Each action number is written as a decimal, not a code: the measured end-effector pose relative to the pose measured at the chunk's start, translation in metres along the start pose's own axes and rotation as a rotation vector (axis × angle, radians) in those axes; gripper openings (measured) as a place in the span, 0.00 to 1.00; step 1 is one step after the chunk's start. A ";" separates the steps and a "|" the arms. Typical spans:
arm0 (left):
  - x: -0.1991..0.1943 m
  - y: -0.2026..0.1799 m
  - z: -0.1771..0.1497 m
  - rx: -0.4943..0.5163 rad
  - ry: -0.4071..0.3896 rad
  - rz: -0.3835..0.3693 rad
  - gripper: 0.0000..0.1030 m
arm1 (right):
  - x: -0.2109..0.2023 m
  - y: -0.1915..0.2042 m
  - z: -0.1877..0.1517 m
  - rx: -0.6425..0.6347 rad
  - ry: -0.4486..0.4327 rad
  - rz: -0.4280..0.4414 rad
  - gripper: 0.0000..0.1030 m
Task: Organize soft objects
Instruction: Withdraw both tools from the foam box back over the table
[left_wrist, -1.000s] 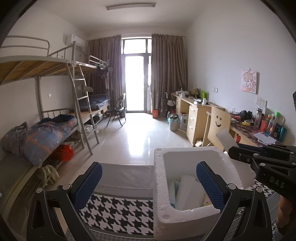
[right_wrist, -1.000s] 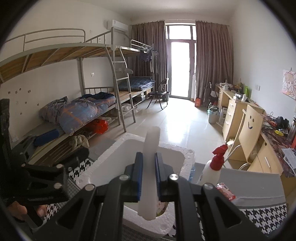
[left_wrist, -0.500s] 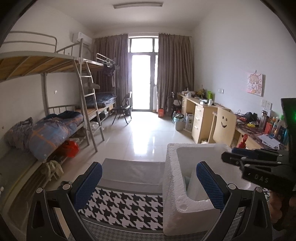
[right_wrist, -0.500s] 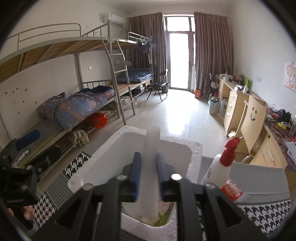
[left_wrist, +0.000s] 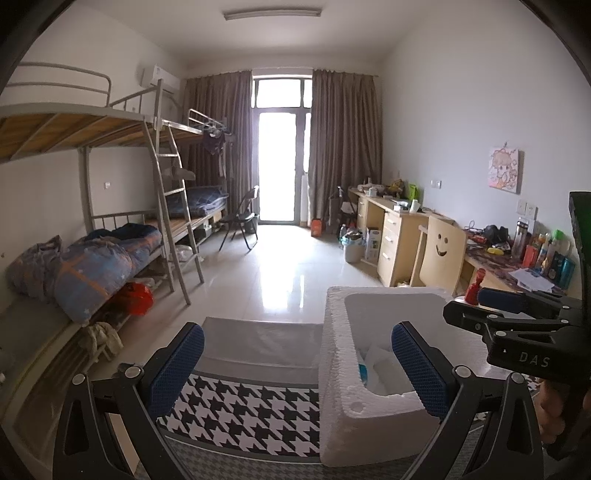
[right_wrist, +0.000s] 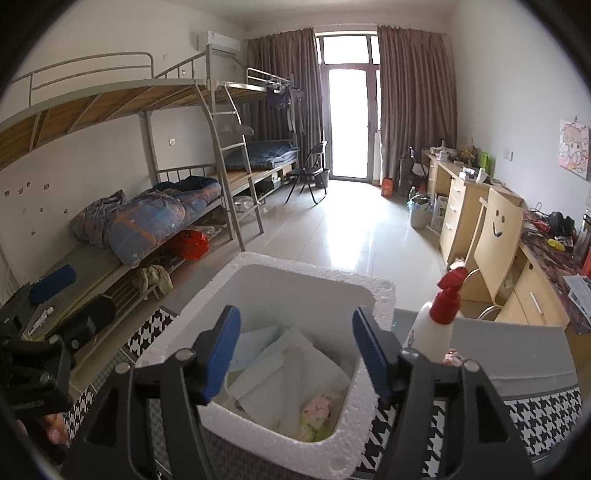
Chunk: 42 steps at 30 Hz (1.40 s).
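Dorm room, houndstooth tablecloth (left_wrist: 255, 410) | my right gripper (right_wrist: 295, 354) opening, empty, above foam box (right_wrist: 373, 295) of white foam sheets (right_wrist: 291, 373) | left gripper (left_wrist: 295, 365) spread, empty, beside box

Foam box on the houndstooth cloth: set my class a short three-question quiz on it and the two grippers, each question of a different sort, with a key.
1. True or false: the right gripper is clamped on a white sheet.
2. Multiple choice: the spray bottle with the red top stands (A) inside the foam box, (B) outside it, beside its right wall in the right wrist view, (C) on the floor.
3. Fill in: the white sheets lie ____ the box.

Key:
1. False. Its jaws are opening above the box, with nothing between them.
2. B.
3. Inside. A small pink and green item lies there too. The left gripper is also empty, jaws wide.
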<state>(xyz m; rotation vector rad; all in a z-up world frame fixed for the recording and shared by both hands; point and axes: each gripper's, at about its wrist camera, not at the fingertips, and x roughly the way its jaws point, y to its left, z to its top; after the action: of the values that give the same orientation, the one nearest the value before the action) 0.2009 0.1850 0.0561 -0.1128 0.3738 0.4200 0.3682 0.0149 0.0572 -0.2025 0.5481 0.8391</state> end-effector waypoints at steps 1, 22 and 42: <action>-0.002 -0.001 0.000 0.003 -0.002 0.000 0.99 | -0.001 0.000 0.000 0.002 -0.001 -0.002 0.67; -0.046 -0.027 0.000 0.036 -0.064 -0.038 0.99 | -0.064 -0.008 -0.019 0.025 -0.115 -0.024 0.92; -0.089 -0.047 -0.008 0.057 -0.130 -0.070 0.99 | -0.125 -0.013 -0.051 0.024 -0.201 -0.044 0.92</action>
<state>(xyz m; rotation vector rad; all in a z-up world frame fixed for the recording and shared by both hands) 0.1429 0.1075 0.0837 -0.0428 0.2526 0.3457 0.2907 -0.0940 0.0810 -0.1057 0.3638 0.7992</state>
